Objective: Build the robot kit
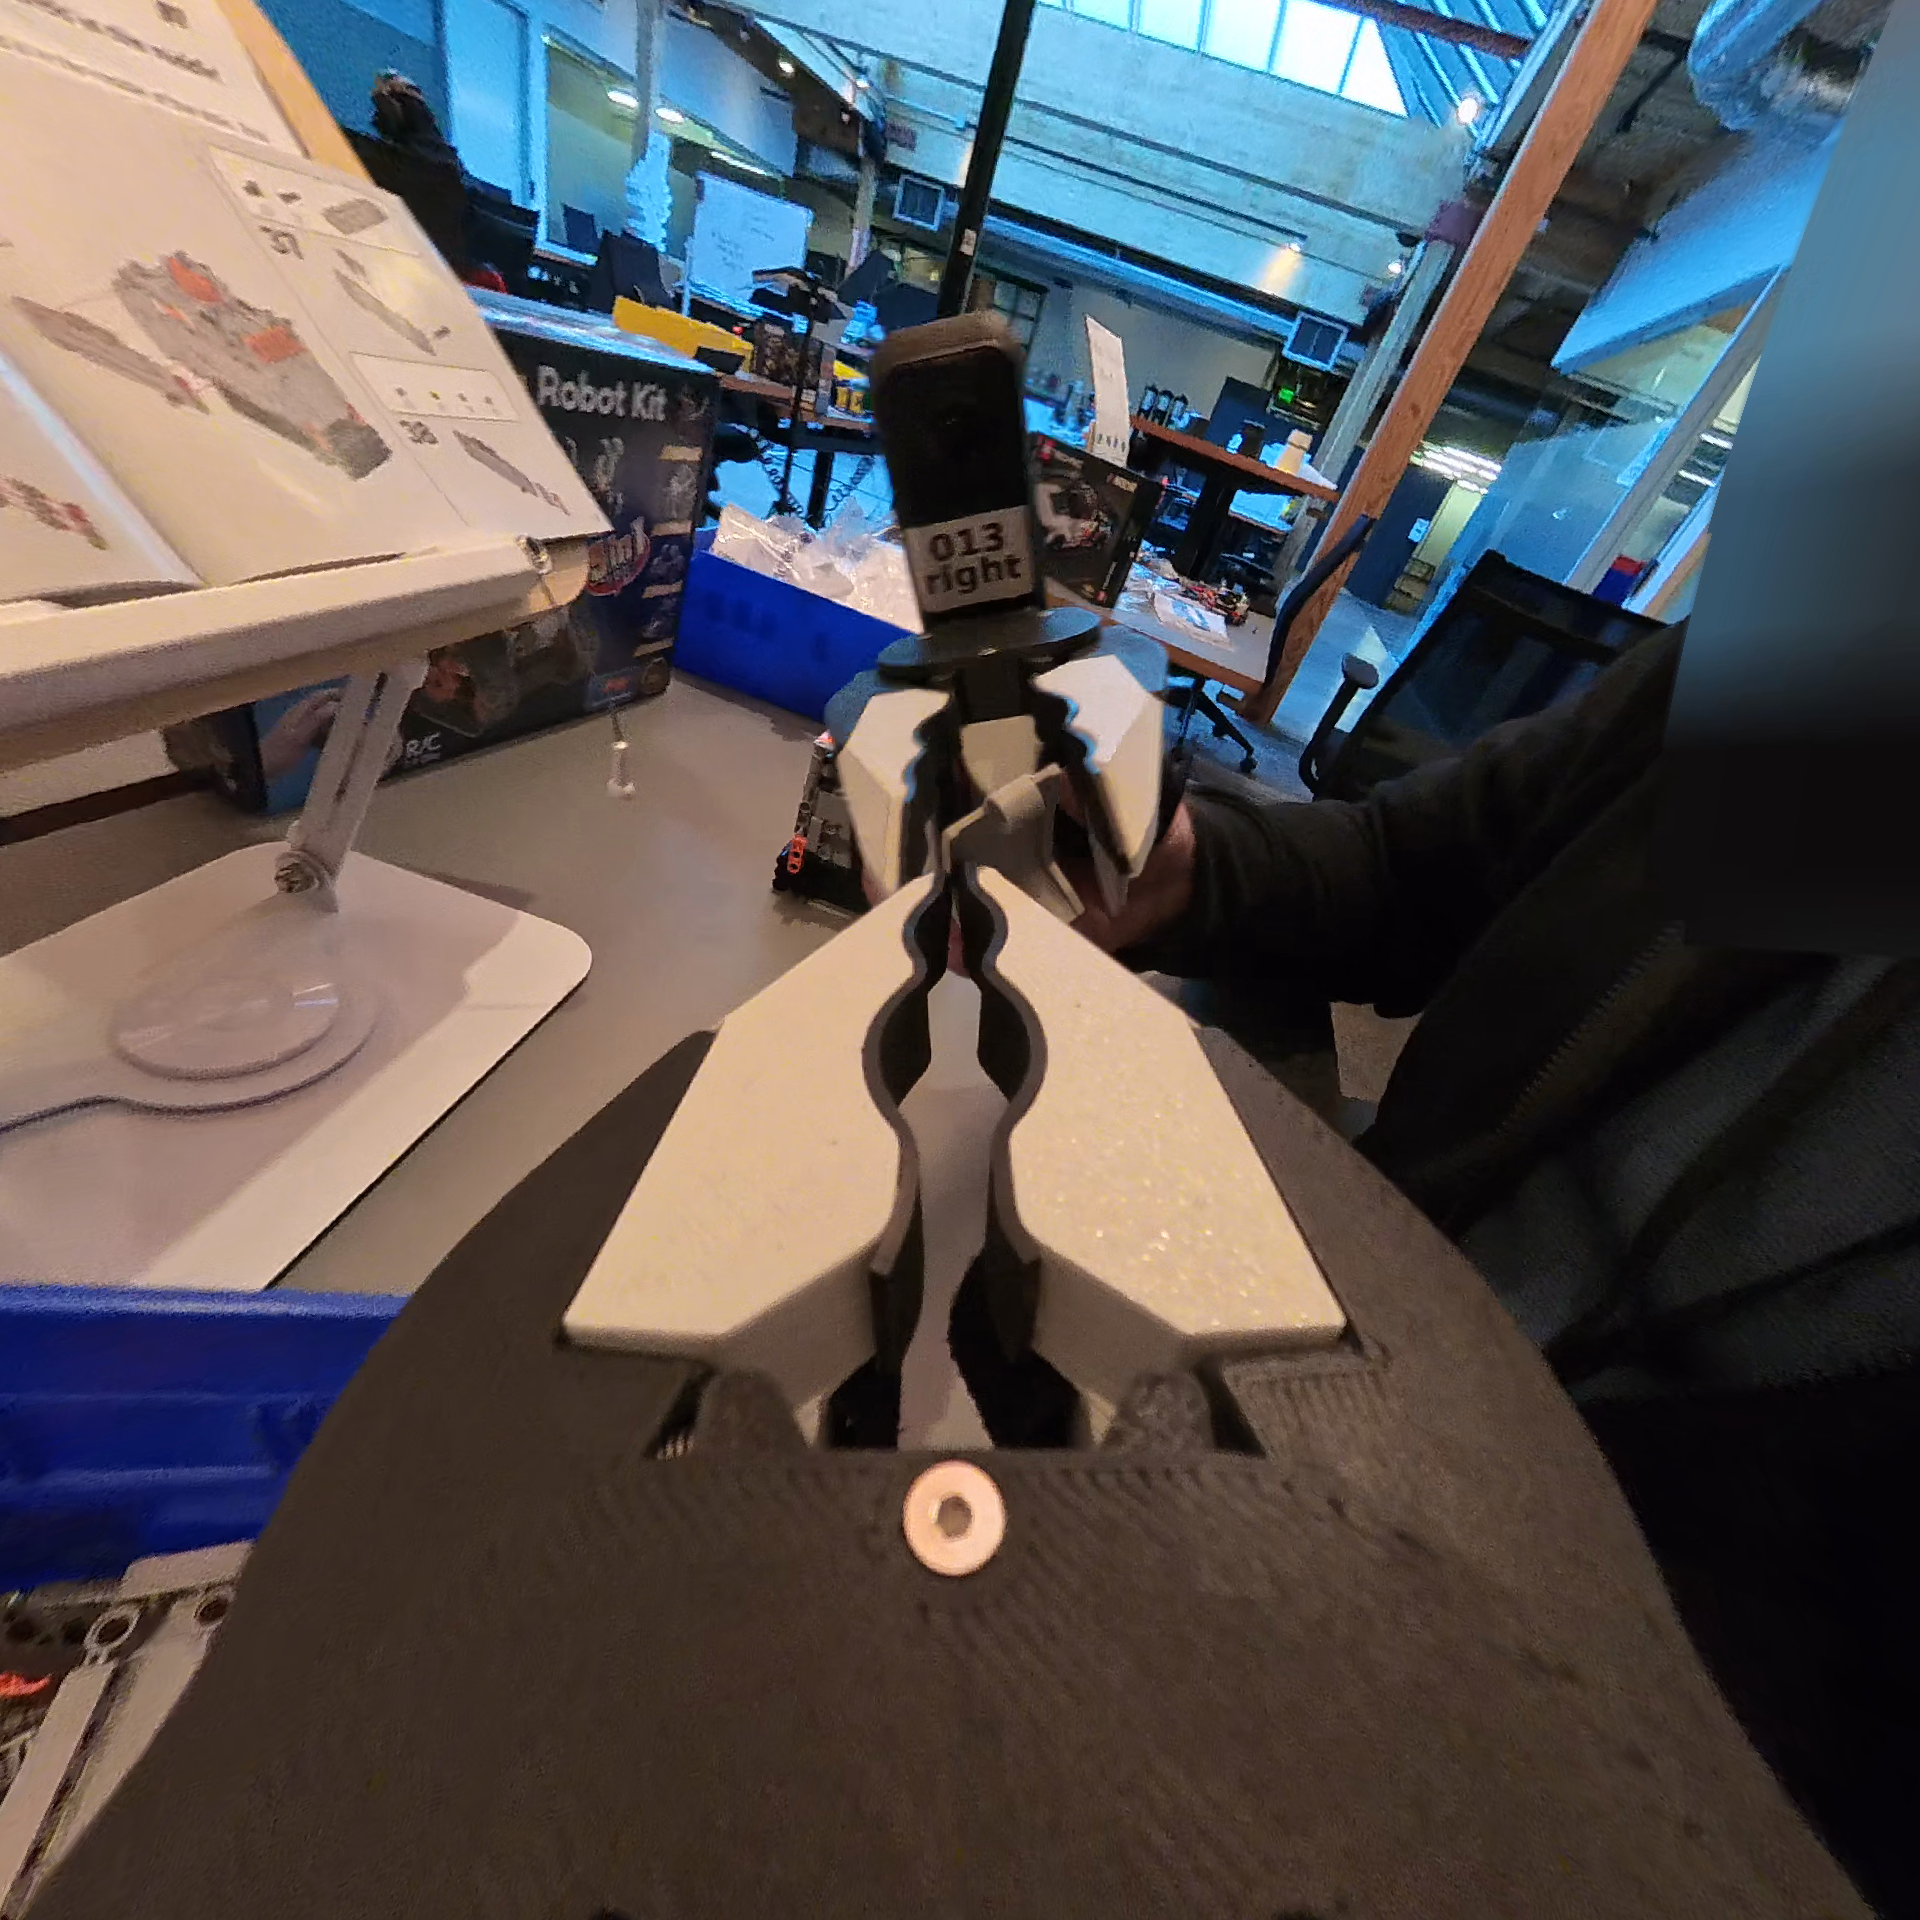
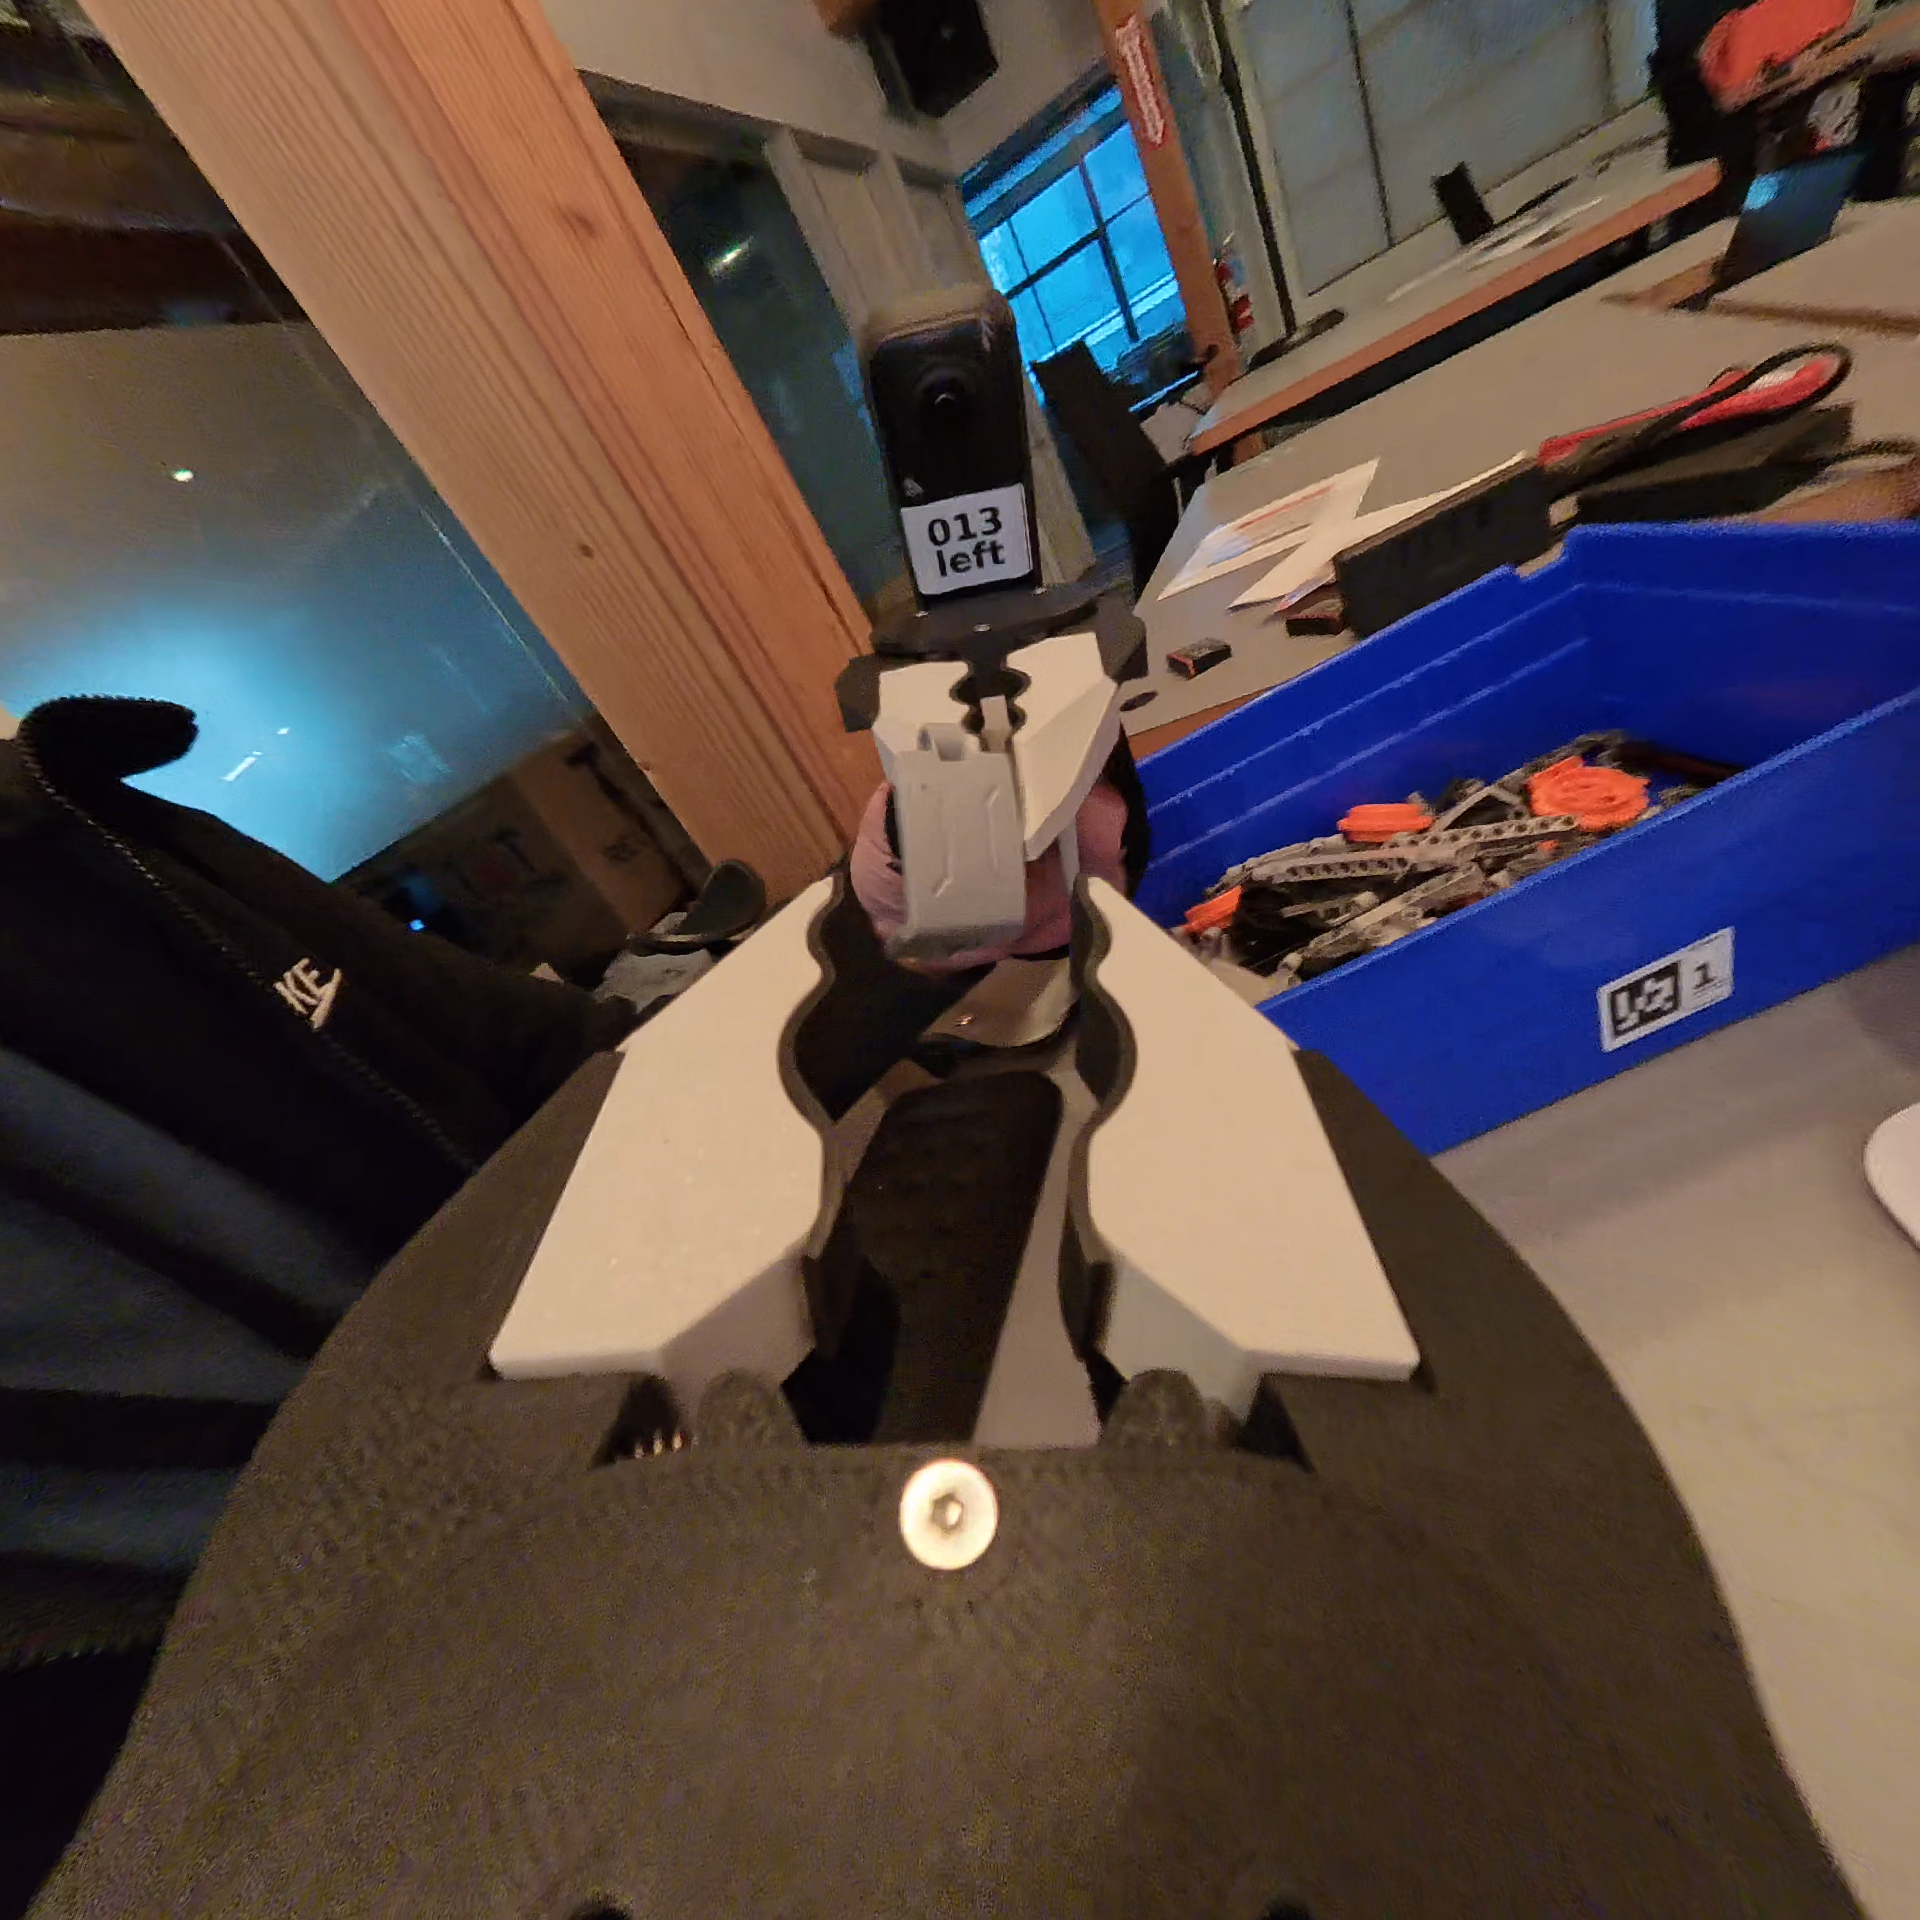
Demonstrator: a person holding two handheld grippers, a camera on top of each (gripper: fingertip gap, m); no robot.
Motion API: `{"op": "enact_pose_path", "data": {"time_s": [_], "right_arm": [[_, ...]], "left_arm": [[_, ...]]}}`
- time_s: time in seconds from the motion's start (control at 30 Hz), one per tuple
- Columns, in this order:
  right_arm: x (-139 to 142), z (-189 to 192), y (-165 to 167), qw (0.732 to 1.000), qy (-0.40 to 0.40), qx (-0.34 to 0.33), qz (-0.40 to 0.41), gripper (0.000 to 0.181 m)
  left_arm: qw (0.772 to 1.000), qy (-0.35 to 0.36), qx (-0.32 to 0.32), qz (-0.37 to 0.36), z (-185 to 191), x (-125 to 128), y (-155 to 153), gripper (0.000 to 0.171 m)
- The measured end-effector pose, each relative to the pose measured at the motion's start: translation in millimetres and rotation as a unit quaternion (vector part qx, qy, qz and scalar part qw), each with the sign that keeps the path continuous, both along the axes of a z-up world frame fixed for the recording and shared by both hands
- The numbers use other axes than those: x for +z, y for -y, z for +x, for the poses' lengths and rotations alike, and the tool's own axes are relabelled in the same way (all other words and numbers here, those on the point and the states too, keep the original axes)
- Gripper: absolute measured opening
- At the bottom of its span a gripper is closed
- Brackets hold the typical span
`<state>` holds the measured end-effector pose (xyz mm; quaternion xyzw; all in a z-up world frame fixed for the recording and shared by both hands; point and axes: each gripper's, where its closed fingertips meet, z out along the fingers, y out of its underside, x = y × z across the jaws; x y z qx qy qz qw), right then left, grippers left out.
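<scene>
My left gripper (image 1: 948, 899) is shut at its tips on a small light-grey curved plastic panel (image 1: 1013, 816) and holds it in the air above the grey table (image 1: 644, 862). My right gripper (image 1: 1006, 862) faces it head-on. In the right wrist view, my right gripper (image 2: 956, 899) is open, its fingertips on either side of the grey panel (image 2: 951, 852); I cannot tell whether they touch it. The left gripper (image 2: 987, 821) shows beyond it, with a hand behind.
An open instruction booklet (image 1: 260, 364) lies on a white stand (image 1: 312, 987) at the left. A boxed kit (image 1: 623, 499) and a blue bin (image 1: 769, 623) stand behind. Another blue bin (image 2: 1558, 935) holds orange and grey building parts (image 2: 1455, 831). A small built assembly (image 1: 816, 831) stands on the table. My two grippers' fingertips are within a few centimetres of each other.
</scene>
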<state>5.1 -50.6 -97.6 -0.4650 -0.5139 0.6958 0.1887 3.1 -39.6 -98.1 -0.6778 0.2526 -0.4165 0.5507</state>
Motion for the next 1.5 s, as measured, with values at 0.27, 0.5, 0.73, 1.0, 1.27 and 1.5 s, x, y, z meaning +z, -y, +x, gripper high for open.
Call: {"op": "enact_pose_path", "data": {"time_s": [0.27, 0.5, 0.73, 1.0, 1.27, 1.5], "right_arm": [[-5, 0, 11, 0.999, 0.012, 0.043, -0.026, 0.021], [-16, -32, 1, 0.996, 0.063, -0.010, 0.056, 0.021], [-49, -82, -19, 0.959, 0.152, -0.051, 0.236, 0.021], [-87, -34, -32, 0.901, 0.262, -0.043, 0.343, 0.021], [-163, 49, -40, 0.853, 0.395, -0.008, 0.340, 0.021], [-196, 61, -45, 0.828, 0.429, -0.007, 0.361, 0.022]], "left_arm": [[0.998, -0.054, 0.005, 0.026, 7, -6, 8, 0.000], [0.979, -0.149, 0.137, 0.001, -51, -16, 14, 0.020], [0.920, -0.230, 0.305, -0.084, -146, -34, 37, 0.017], [0.864, -0.309, 0.337, -0.209, -193, -84, 50, 0.020], [0.838, -0.381, 0.224, -0.319, -166, -140, 52, 0.026], [0.787, -0.445, 0.193, -0.381, -164, -161, 59, 0.033]]}}
